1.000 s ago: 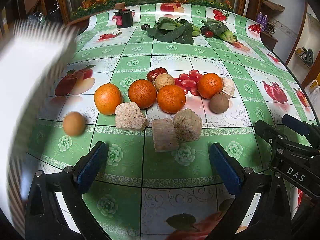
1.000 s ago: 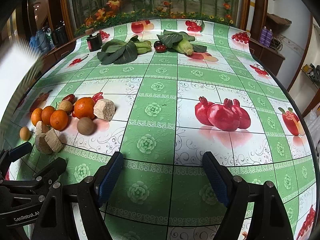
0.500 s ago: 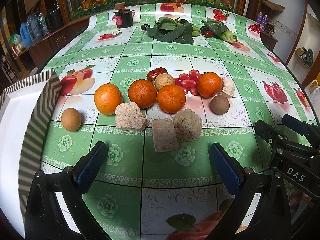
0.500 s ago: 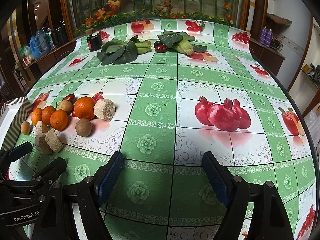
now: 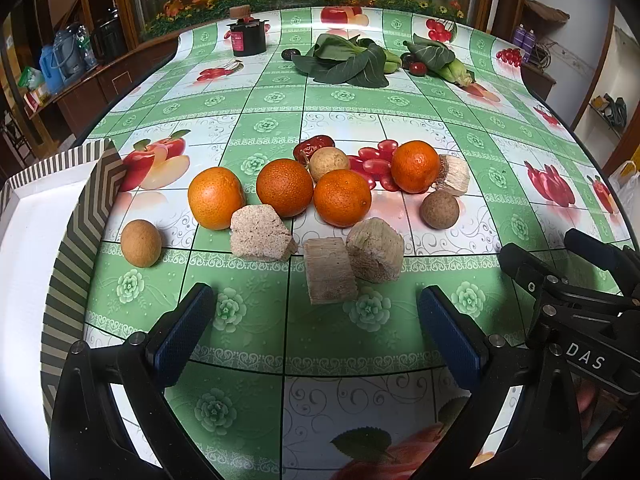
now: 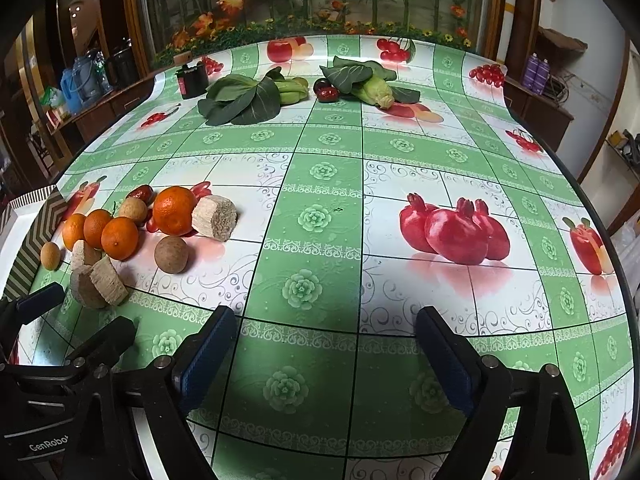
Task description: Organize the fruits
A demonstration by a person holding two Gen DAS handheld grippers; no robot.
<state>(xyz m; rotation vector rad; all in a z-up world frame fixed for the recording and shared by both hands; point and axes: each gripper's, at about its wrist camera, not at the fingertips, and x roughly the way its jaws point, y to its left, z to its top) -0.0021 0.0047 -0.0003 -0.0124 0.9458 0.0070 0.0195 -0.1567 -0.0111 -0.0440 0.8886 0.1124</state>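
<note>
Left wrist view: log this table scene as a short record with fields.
surface: table under a green fruit-print cloth
oranges: four; nearest the tray, then, far right
small brown round fruits: three
red date: one behind the oranges
beige fibrous chunks: four
tray: white, striped rim, at the left edge
leafy greens: far side
left claw: open, holding nothing
right claw: open, holding nothing
</note>
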